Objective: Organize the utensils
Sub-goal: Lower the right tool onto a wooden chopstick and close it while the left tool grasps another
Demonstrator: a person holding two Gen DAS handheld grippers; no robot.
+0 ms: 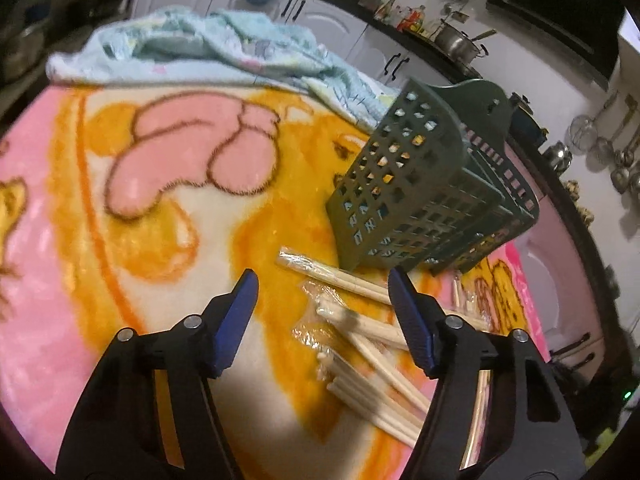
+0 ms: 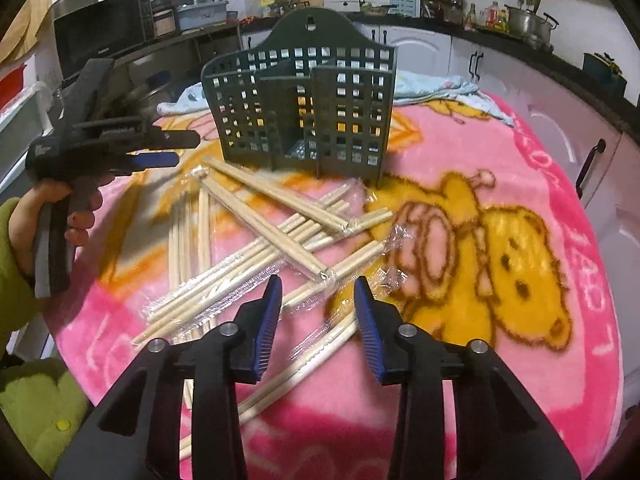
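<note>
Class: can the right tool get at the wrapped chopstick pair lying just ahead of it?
Probably yes. The right tool is open, and the wrapped chopstick pair lies on top of the pile with nothing over it; the green holder stands further back.

- The pink fleece cartoon-bear blanket (image 2: 500, 152) carries large pale letters along its darker pink right border; they curve away from the camera and cannot be read with certainty.
- The black microwave oven (image 2: 98, 40) at the back left has a small pale brand mark low on its door, too small to read.
- Nothing else is legible in either view.
</note>
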